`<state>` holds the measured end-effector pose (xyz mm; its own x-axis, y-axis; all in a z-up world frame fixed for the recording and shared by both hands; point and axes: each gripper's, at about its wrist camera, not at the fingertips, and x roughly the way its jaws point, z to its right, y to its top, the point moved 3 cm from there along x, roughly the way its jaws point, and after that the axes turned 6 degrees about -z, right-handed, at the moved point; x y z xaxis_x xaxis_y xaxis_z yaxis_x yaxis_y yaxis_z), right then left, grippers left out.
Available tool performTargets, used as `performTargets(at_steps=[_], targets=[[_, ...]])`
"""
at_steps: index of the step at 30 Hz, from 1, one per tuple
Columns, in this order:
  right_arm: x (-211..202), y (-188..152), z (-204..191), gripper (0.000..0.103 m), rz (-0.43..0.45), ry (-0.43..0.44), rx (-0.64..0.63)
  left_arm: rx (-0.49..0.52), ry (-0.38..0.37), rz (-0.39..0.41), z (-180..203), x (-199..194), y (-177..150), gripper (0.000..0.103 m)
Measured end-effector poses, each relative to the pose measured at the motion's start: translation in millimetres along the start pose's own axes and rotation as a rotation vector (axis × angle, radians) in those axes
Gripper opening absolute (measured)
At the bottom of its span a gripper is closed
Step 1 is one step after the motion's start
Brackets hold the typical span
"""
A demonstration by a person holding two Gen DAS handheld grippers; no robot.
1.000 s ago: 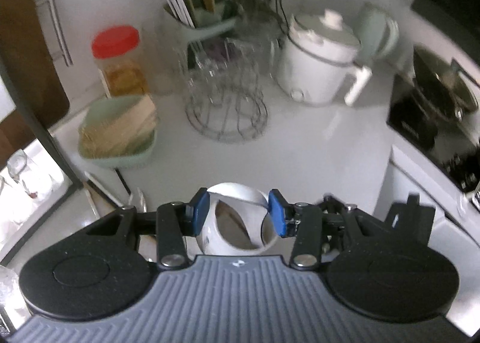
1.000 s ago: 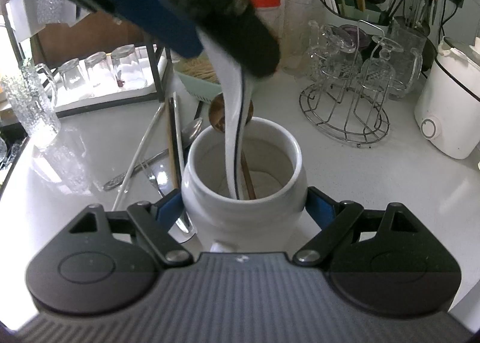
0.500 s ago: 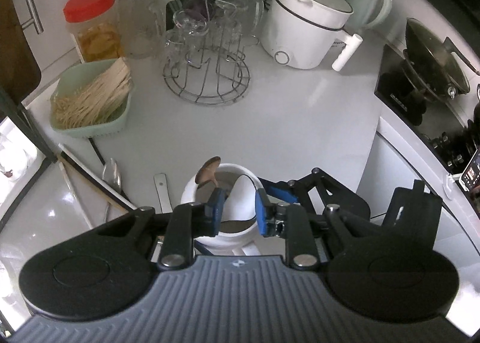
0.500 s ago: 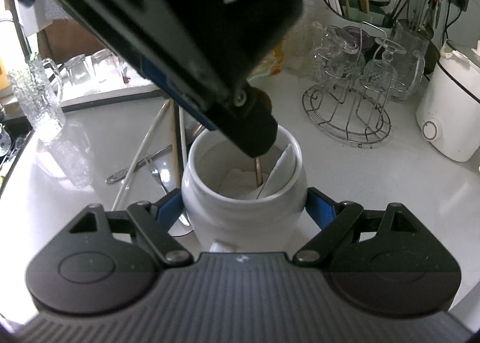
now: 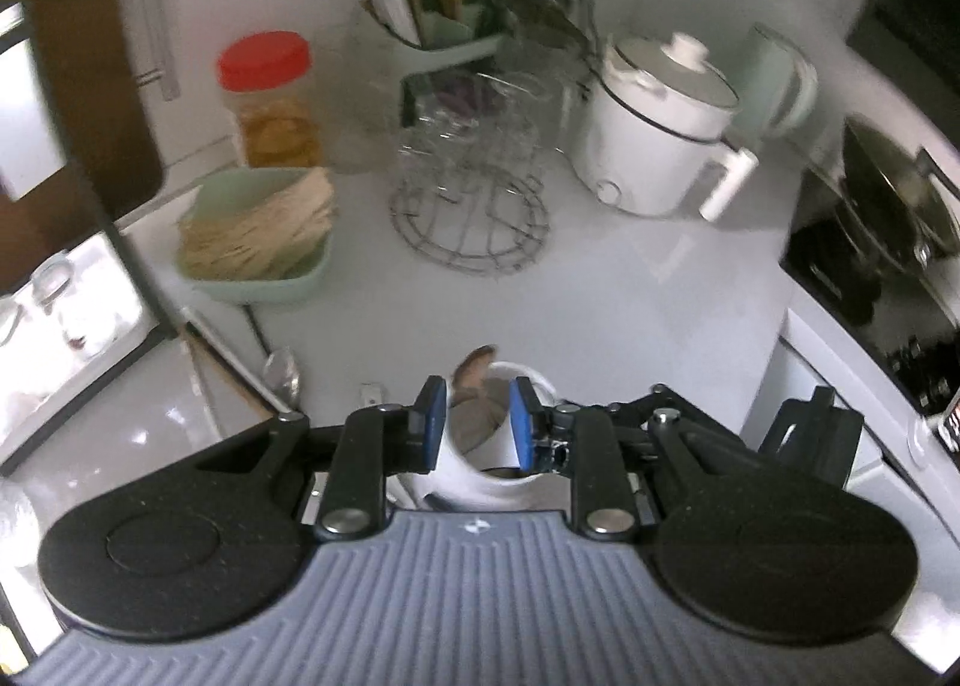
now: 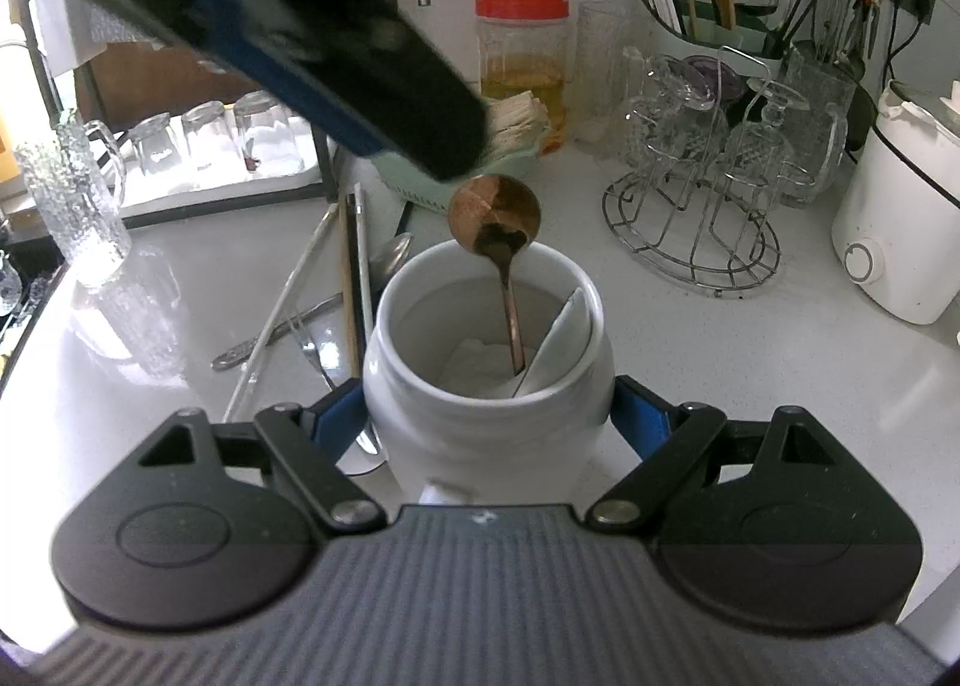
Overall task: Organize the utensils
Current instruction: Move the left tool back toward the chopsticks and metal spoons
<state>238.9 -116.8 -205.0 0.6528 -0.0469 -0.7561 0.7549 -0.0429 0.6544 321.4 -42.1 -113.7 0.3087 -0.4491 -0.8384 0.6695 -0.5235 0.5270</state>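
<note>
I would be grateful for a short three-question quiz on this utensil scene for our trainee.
1. True or false: the right gripper is shut on the white jar.
2. Which utensils stand in the jar: (a) copper spoon and white spoon, (b) two forks, (c) none?
3. What is between the left gripper's fingers?

Key: 1 true; 2 a; 3 nothing; it is over the jar.
</note>
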Motion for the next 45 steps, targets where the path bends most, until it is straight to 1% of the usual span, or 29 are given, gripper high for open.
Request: performTargets(at_steps=[2, 7, 12, 17, 21, 25, 34, 45], targets=[[0, 0, 3, 0.089, 0.003, -0.012, 0.012, -0.034, 0.015, 0.021, -4, -5, -8, 0.027], [-2, -3, 14, 0.089, 0.008, -0.034, 0.040, -0.134, 0.039, 0.045, -15, -11, -29, 0.027], [-4, -4, 19, 0.089, 0.012, -0.032, 0.033, -0.185, 0.077, 0.072, -21, -14, -47, 0.027], [-4, -6, 22, 0.089, 0.018, -0.027, 0.021, -0.248, 0.097, 0.090, -30, -9, -65, 0.027], [-5, -7, 23, 0.089, 0.020, -0.023, 0.016, -0.318, 0.115, 0.104, -40, -7, -77, 0.028], [-5, -9, 23, 0.089, 0.027, -0.014, 0.007, -0.382, 0.127, 0.097, -49, 2, -88, 0.028], [-6, -7, 26, 0.089, 0.008, 0.007, -0.018, -0.453, 0.164, 0.045, -75, 34, -91, 0.028], [-4, -3, 27, 0.089, -0.031, 0.014, -0.027, -0.461, 0.188, 0.018, -106, 68, -67, 0.028]])
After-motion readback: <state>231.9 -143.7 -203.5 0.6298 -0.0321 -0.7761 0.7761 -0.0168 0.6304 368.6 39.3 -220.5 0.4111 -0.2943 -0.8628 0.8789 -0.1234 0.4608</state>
